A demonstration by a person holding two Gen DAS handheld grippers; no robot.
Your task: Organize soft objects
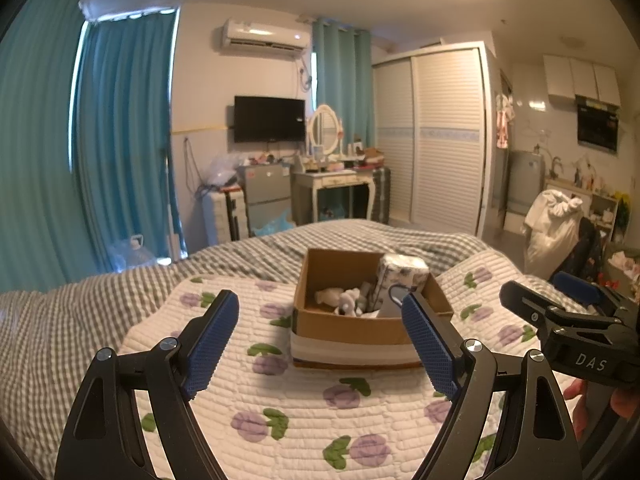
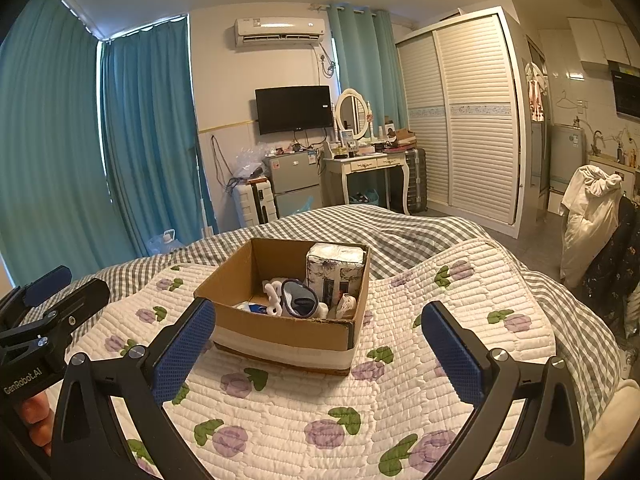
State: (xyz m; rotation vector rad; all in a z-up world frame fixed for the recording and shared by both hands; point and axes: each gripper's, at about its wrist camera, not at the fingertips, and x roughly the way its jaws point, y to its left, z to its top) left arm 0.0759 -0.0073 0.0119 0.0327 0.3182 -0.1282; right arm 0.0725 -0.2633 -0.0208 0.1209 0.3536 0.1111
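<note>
The cardboard box point(image 2: 288, 320) of soft items sits beyond both empty, wide-spread jaws.

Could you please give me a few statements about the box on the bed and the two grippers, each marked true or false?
1. The cardboard box sits on the floral quilt. True.
2. The box is empty. False: it holds a wrapped pack and small items.
3. The left hand-held gripper is open and holds nothing. True.
4. The right hand-held gripper is shut on the pack. False: it is open and empty.
5. The television is showing a picture. False: its screen is dark.
</note>
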